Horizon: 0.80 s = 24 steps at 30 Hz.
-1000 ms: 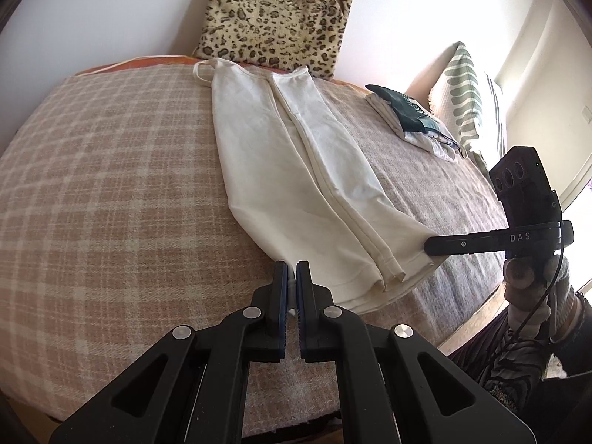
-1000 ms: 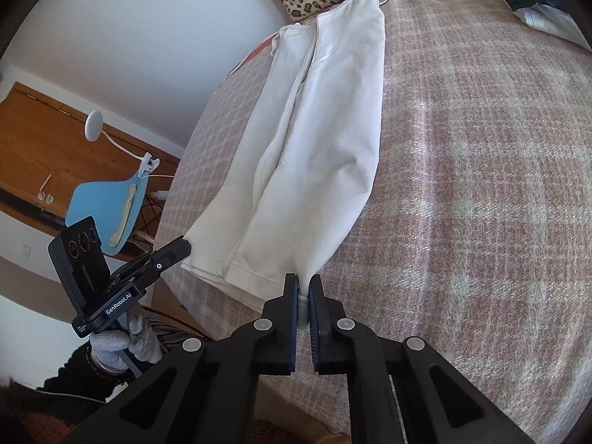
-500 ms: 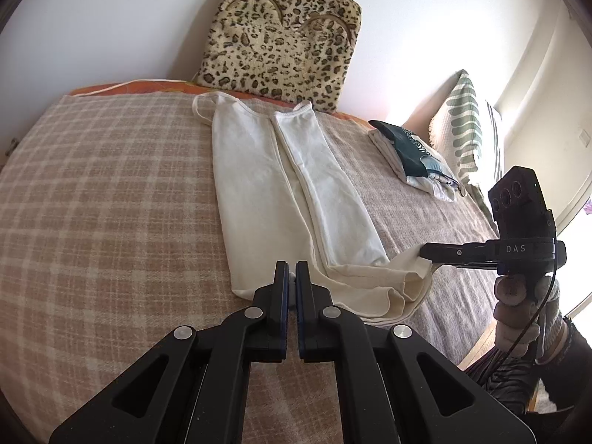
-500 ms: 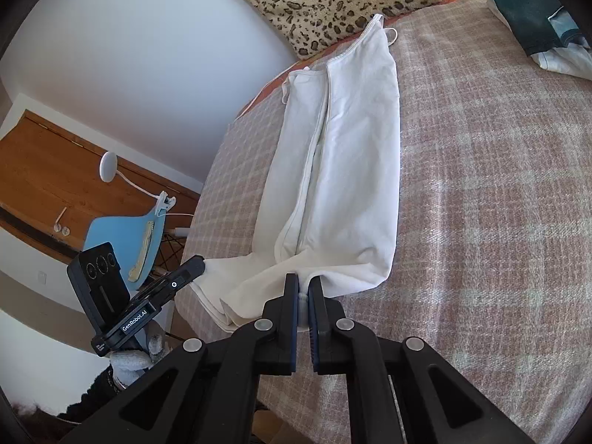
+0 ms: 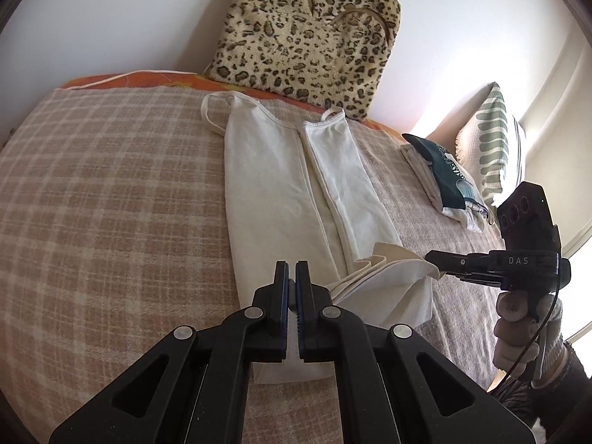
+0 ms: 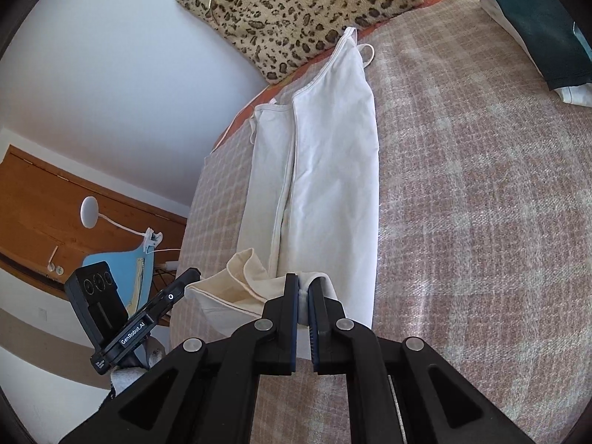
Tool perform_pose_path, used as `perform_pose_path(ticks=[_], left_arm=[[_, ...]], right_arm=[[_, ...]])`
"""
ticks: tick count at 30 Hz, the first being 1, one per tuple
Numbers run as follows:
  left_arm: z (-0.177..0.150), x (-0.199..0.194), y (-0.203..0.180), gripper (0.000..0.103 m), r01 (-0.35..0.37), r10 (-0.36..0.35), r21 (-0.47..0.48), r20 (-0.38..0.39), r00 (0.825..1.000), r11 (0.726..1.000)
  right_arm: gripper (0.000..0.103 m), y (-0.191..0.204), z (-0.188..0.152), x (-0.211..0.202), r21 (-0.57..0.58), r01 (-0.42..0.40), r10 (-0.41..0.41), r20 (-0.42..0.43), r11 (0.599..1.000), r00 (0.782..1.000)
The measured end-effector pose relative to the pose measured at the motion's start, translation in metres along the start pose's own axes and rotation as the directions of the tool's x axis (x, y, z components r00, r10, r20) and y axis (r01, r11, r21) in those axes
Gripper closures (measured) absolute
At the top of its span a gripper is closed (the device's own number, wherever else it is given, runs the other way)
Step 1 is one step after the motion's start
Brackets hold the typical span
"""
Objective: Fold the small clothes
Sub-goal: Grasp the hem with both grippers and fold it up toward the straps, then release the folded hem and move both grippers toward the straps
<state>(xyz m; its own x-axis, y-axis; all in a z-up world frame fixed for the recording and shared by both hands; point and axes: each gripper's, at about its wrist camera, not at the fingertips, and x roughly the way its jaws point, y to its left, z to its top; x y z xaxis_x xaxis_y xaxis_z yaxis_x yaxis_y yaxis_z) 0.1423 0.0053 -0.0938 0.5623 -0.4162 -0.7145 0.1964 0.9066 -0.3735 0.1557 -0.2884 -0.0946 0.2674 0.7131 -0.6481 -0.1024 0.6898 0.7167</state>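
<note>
A cream strappy top [image 5: 288, 192] lies lengthwise on the plaid bedspread [image 5: 111, 203], its sides folded in to a narrow strip, straps toward the wall. It also shows in the right wrist view [image 6: 333, 170]. My left gripper [image 5: 291, 272] is shut on one bottom hem corner. My right gripper [image 6: 302, 288] is shut on the other hem corner. Both hold the hem lifted above the bed, and it hangs doubled back over the lower part of the top. The right gripper also appears in the left wrist view [image 5: 436, 259]; the left gripper appears in the right wrist view [image 6: 188, 277].
A leopard-print cushion [image 5: 307, 33] leans on the wall behind the top. A folded stack with a dark teal garment [image 5: 444, 177] lies to the right, near a striped pillow [image 5: 492, 140]. A blue chair [image 6: 122, 270] and white lamp [image 6: 88, 212] stand beyond the bed's left edge.
Both grippers have lifted the hem off the bed and carried it forward toward the straps. The flat lower end of the top now folds over itself.
</note>
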Motion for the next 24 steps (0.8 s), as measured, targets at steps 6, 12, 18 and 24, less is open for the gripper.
perform_pose_path(ticks=[6, 12, 18, 24], left_arm=[[0.009, 0.021, 0.011, 0.101, -0.045, 0.045, -0.031, -0.011, 0.999, 0.999], [0.019, 0.023, 0.017, 0.088, -0.104, 0.104, -0.033, 0.0, 0.995, 0.994], [0.013, 0.01, 0.008, 0.087, -0.114, 0.113, 0.051, 0.027, 0.993, 0.992], [0.0, 0.021, -0.009, 0.055, -0.124, 0.125, 0.186, 0.005, 0.992, 0.975]], right_arm=[[0.1, -0.013, 0.015, 0.016, 0.041, 0.009, -0.009, -0.015, 0.999, 1.0], [0.095, -0.018, 0.025, 0.021, 0.055, 0.029, -0.029, -0.01, 0.998, 1.0], [0.071, -0.015, 0.027, -0.001, -0.004, 0.115, -0.114, 0.072, 0.993, 0.991], [0.07, 0.038, 0.007, 0.009, -0.358, 0.236, -0.206, 0.121, 0.903, 0.971]])
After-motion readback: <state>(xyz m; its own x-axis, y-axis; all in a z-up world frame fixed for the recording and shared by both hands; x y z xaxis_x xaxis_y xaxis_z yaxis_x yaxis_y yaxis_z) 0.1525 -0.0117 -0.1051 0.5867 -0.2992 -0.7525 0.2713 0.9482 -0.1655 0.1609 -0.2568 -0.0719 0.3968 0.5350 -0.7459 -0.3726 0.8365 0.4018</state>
